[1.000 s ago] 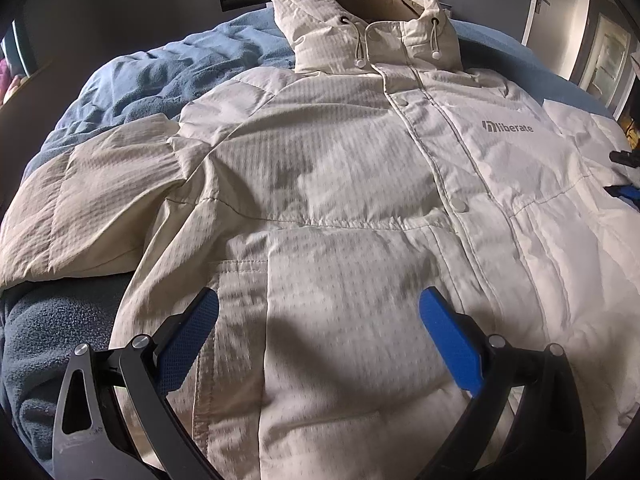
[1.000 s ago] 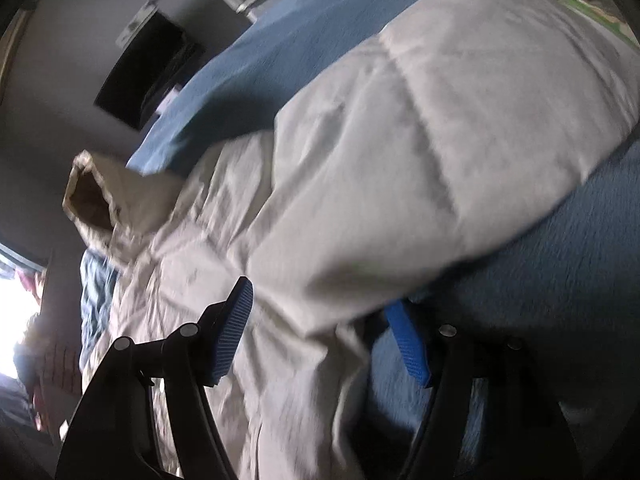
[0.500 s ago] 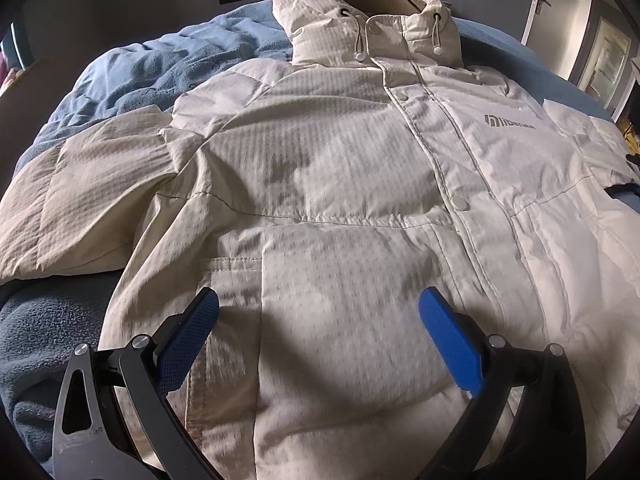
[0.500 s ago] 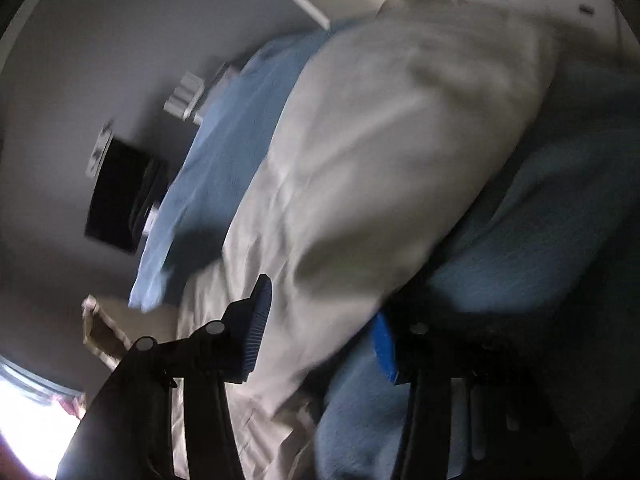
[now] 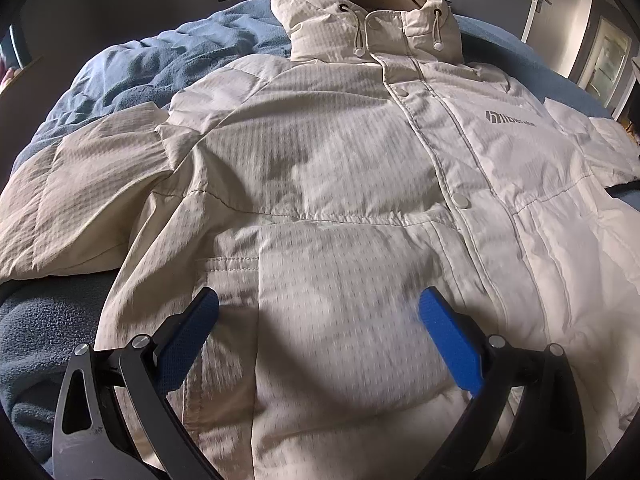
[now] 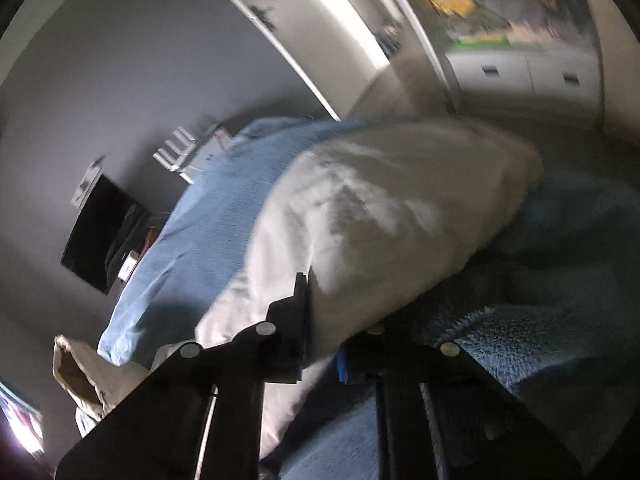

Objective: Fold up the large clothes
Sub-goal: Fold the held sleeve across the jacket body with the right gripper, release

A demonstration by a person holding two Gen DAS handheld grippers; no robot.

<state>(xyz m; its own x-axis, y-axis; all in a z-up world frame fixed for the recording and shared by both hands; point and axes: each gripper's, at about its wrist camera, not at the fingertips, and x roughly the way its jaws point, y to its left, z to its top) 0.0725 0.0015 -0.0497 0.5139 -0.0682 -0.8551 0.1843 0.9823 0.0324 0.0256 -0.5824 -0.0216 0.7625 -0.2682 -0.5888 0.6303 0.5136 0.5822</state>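
Note:
A cream hooded puffer jacket (image 5: 344, 168) lies front up on a blue fleece blanket (image 5: 168, 60), its hood at the far end and its sleeves spread to both sides. My left gripper (image 5: 318, 316) hovers open over the lower front panel, blue pads wide apart, nothing between them. In the right wrist view my right gripper (image 6: 324, 344) is shut on the jacket's sleeve (image 6: 380, 220), which bulges up and away from the jaws above the blanket (image 6: 200, 232). The hood (image 6: 76, 372) shows at lower left there.
A dark screen (image 6: 100, 236) hangs on the grey wall beyond the bed. A white door (image 5: 540, 0) and a lit doorway stand at the far right. White drawers (image 6: 528, 76) show behind the sleeve. Blanket surrounds the jacket on all sides.
My right gripper closed from wide open onto the sleeve and swung up and sideways, lifting the sleeve. The left gripper stayed put and open; the right gripper slid out of its view.

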